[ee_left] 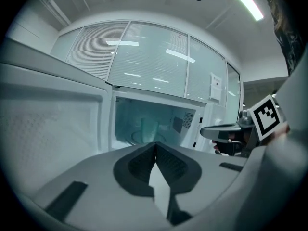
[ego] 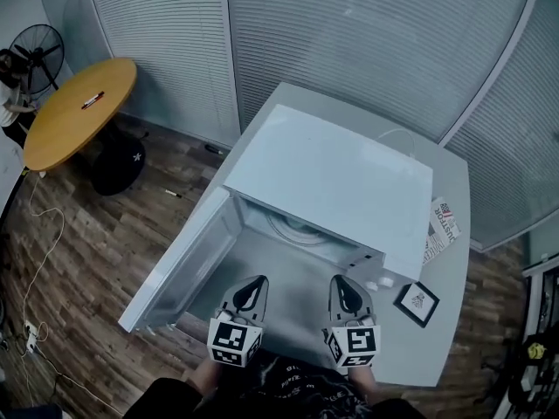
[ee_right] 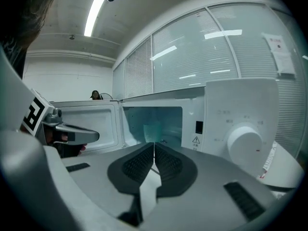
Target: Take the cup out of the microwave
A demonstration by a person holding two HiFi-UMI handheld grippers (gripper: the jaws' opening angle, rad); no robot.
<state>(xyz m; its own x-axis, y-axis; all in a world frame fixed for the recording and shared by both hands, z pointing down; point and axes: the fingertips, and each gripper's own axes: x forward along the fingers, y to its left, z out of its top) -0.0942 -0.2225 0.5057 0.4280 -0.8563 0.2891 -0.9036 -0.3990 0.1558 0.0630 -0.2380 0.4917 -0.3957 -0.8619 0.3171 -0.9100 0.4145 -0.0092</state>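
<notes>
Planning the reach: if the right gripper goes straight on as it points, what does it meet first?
Probably the cup inside the open microwave: the right gripper, shut, aims into the cavity, nothing visible between. Depth is unclear.

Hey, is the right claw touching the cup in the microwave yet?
Apart. The right gripper view shows the shut, empty right claw outside the microwave, with the cup deep inside the cavity beyond its tips.

- Microwave (ego: 332,182): white.
- Cup (ee_right: 153,129): translucent, greenish tint.
- Left gripper (ego: 256,283) and right gripper (ego: 339,283): grey, with black ribbed pads (ee_left: 139,165) and black-and-white square-marker cubes (ego: 234,341).
- Counter (ego: 450,260): pale grey.
- Round table (ego: 79,112): yellow-orange.
- Floor (ego: 96,251): brown wood planks.
- Blinds (ego: 367,33): grey-white slats.
</notes>
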